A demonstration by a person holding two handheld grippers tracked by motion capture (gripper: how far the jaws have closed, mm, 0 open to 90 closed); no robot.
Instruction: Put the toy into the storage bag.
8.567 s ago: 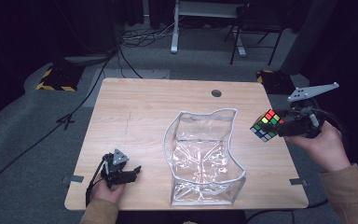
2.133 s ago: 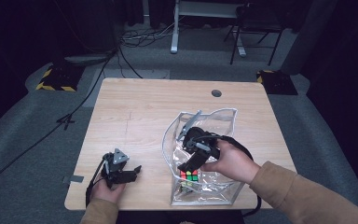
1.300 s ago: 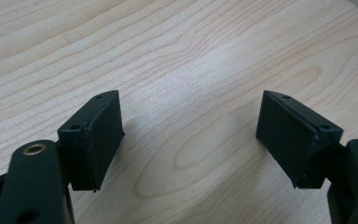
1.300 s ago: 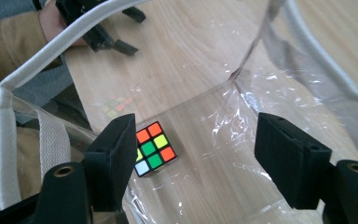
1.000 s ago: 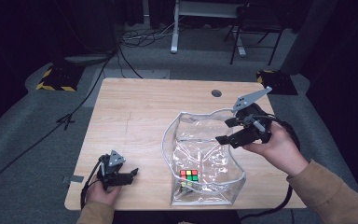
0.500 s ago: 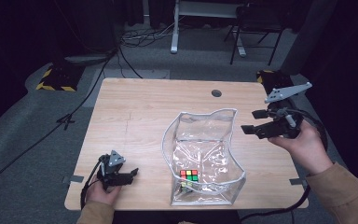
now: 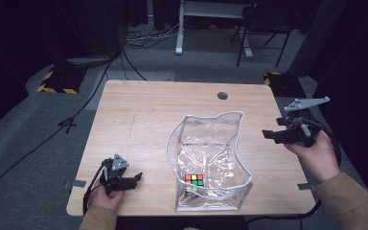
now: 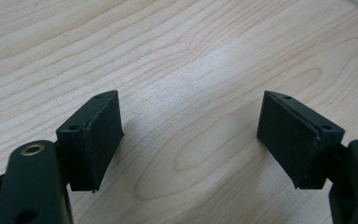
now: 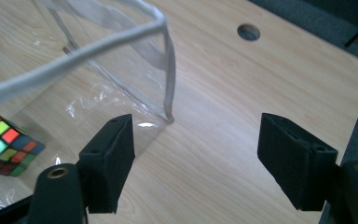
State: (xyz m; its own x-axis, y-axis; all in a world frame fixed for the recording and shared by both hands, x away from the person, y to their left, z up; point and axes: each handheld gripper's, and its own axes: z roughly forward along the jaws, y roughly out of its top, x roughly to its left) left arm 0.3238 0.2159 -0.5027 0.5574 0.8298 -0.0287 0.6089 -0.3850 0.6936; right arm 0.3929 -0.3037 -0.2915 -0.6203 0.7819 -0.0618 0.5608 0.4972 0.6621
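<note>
A clear plastic bag (image 7: 211, 158) with a white rim stands open in the middle of the wooden table (image 7: 143, 120). A colourful puzzle cube (image 7: 194, 180) lies on the bag's bottom, near its front; the right gripper view shows the cube (image 9: 4, 144) through the clear wall (image 9: 121, 70). My right gripper (image 7: 268, 133) hovers open and empty past the bag's right side, over the table's right edge. My left gripper (image 7: 136, 178) rests open near the table's front left corner, with bare wood (image 8: 191, 116) between its jaws.
A round cable hole (image 7: 223, 96) sits at the table's far side, also seen as a hole (image 9: 248, 32) beyond the right jaws. Grey floor with cables and desk legs (image 7: 177, 28) surrounds the table.
The right gripper carried the cube into the bag, let it go there, then drew back out to the right, open. The left gripper has stayed put.
</note>
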